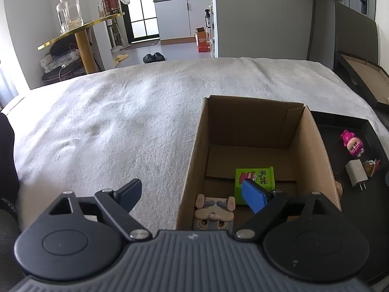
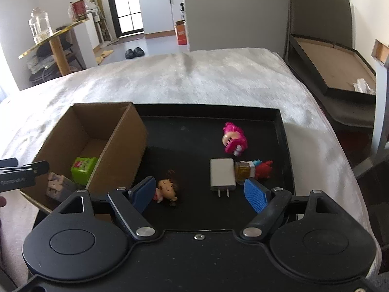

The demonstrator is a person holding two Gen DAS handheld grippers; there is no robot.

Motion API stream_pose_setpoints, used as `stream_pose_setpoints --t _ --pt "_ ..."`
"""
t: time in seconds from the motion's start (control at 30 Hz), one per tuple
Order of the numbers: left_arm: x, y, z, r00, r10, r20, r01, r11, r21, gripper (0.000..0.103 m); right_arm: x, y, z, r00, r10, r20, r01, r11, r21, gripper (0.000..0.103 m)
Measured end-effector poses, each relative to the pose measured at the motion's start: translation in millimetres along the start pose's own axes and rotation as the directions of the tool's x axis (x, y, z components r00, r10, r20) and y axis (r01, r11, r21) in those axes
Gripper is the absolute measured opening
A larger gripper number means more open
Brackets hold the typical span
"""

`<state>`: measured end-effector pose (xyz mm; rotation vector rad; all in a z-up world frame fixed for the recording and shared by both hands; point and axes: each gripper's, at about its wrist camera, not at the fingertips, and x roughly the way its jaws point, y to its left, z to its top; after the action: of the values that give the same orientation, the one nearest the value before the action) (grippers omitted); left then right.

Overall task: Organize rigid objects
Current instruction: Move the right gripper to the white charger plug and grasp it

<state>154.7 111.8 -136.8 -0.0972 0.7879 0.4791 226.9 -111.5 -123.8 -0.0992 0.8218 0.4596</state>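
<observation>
A cardboard box (image 1: 250,121) (image 2: 121,141) stands on a black tray (image 2: 279,126). In it lie a green cube (image 1: 255,181) (image 2: 83,166) and a grey-brown animal block (image 1: 215,213) (image 2: 56,186). My left gripper (image 1: 192,194) is open and empty, astride the box's left wall. On the tray lie a pink figure (image 2: 233,140) (image 1: 353,144), a white charger (image 2: 222,176) (image 1: 356,174), a red-and-amber toy (image 2: 254,170) and a brown-haired doll (image 2: 167,191). My right gripper (image 2: 200,194) is open and empty, low over the tray, the doll by its left finger (image 2: 143,193).
The tray sits on a bed with a white fleece cover (image 1: 109,126). A dark frame with a brown board (image 2: 335,73) stands off the bed's right side. A gold side table (image 1: 80,31) with jars stands far left.
</observation>
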Motion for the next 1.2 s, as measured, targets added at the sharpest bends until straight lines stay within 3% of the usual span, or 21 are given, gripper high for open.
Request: stream_pose_setpoints --t 0.43,1.07,1.2 --pt "9.5 -7.4 -4.1 0.999 0.042 -0.016 -0.042 0.999 0.012 0.089 20.9 -24.9 -11.0 1.000 -0.003 -0.024 0.005 0.998 0.060 0.076" --pt "20.2 -12.2 -0.5 0.995 0.087 -0.039 -0.086 0.996 0.028 0.089 70.0 -30.3 -9.0 0.997 0.023 -0.073 -0.019 0.998 0.062 0.070" --pt "21.3 -13.1 0.5 0.995 0.094 -0.039 -0.092 0.995 0.032 0.089 79.0 -31.4 -10.1 0.996 0.030 -0.086 -0.024 0.997 0.067 0.064"
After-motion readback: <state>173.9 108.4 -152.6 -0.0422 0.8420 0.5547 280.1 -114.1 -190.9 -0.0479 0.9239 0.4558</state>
